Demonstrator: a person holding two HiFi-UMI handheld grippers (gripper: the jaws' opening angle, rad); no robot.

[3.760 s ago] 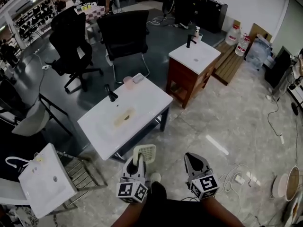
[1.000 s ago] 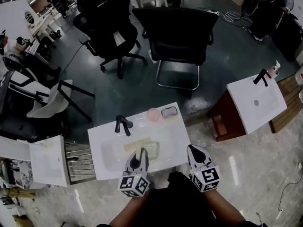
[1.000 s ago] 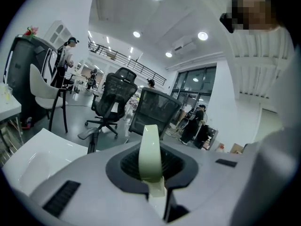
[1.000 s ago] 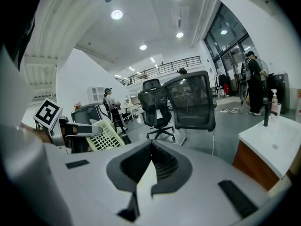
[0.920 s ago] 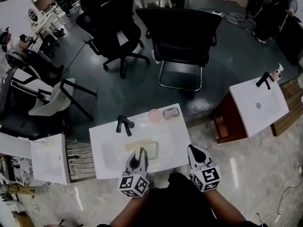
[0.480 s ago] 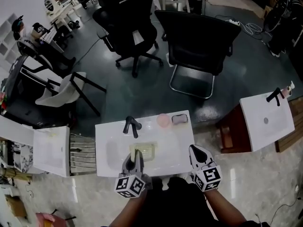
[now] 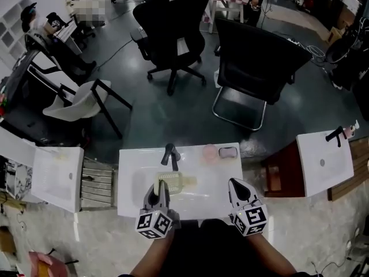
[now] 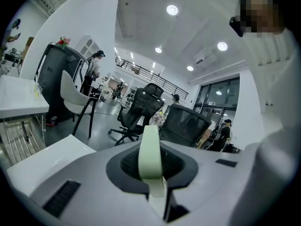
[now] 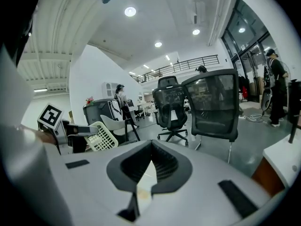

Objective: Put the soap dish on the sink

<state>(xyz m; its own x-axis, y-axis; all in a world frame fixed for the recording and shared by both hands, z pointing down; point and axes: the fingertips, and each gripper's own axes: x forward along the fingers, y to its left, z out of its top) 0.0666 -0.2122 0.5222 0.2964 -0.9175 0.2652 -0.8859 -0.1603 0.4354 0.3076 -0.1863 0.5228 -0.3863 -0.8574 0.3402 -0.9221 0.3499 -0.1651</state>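
The soap dish (image 7: 170, 183), a pale green slotted tray, is held level over the basin of the white sink (image 7: 131, 203), just in front of the black faucet (image 7: 170, 155). My left gripper (image 7: 161, 186) is shut on the dish's near edge. In the left gripper view the dish (image 8: 150, 158) shows edge-on between the jaws of the left gripper (image 8: 152, 175). My right gripper (image 7: 236, 184) is shut with nothing in it, over the sink's front right part. In the right gripper view the right gripper (image 9: 151, 163) has its jaws together, and the dish (image 9: 102, 136) shows at the left.
A pink round thing (image 7: 209, 153) and a grey bar (image 7: 228, 152) lie at the sink's back right. Two more white sinks stand at the left (image 7: 55, 178) and right (image 7: 323, 160). Black office chairs (image 7: 253, 62) and a white chair (image 7: 78, 105) stand beyond.
The person has come up to the sink's front edge. Both grippers have moved forward over it, and the dish now hangs closer to the faucet.
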